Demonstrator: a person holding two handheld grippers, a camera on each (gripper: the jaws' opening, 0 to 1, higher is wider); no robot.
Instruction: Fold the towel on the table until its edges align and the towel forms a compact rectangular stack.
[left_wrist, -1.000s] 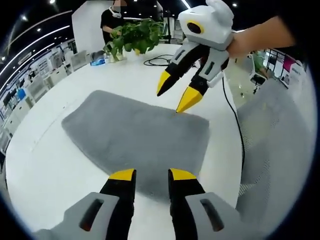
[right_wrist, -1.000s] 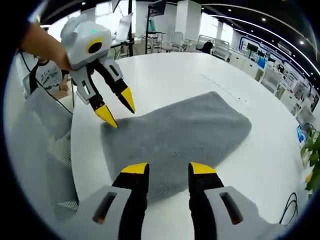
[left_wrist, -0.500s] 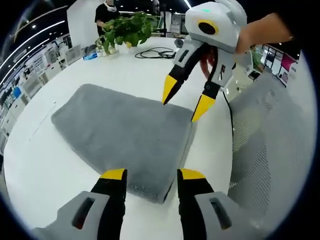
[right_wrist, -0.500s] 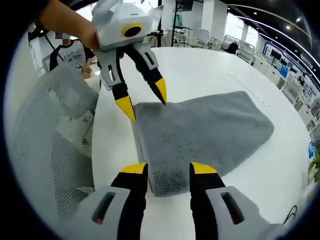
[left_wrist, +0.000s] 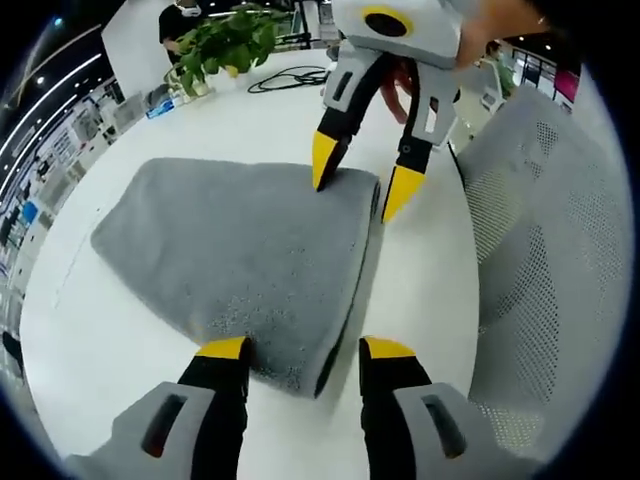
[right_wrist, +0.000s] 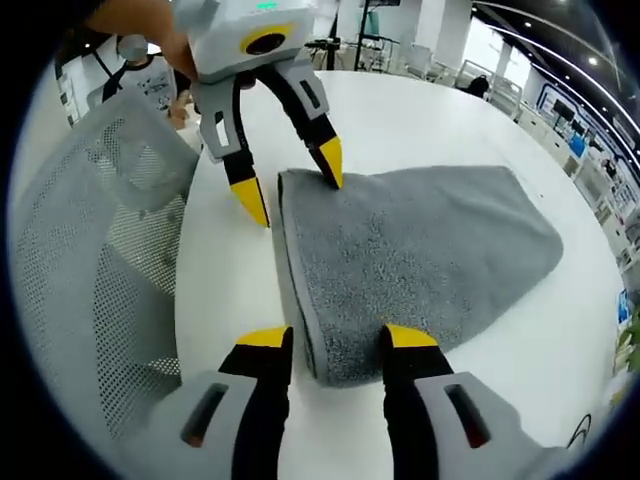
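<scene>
Astride towel (left_wrist: 240, 250) corners, both tongs (left_wrist: 305, 348) (right_wrist: 338, 338) agape

The grey terry-cloth towel (left_wrist: 240, 255) has a matt, nubbly pile, coarser-looking along its folded edge (right_wrist: 300, 290). The smooth white bench (left_wrist: 110, 340) has a faint sheen. The grey mesh chair back (right_wrist: 110, 290) is an open woven net. The tongs' yellow tips (left_wrist: 305, 350) look like matt plastic

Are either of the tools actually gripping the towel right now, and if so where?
Neither yet. Both the left tool and right tool are open, each straddling a near corner of the grey towel along its near edge.
</scene>
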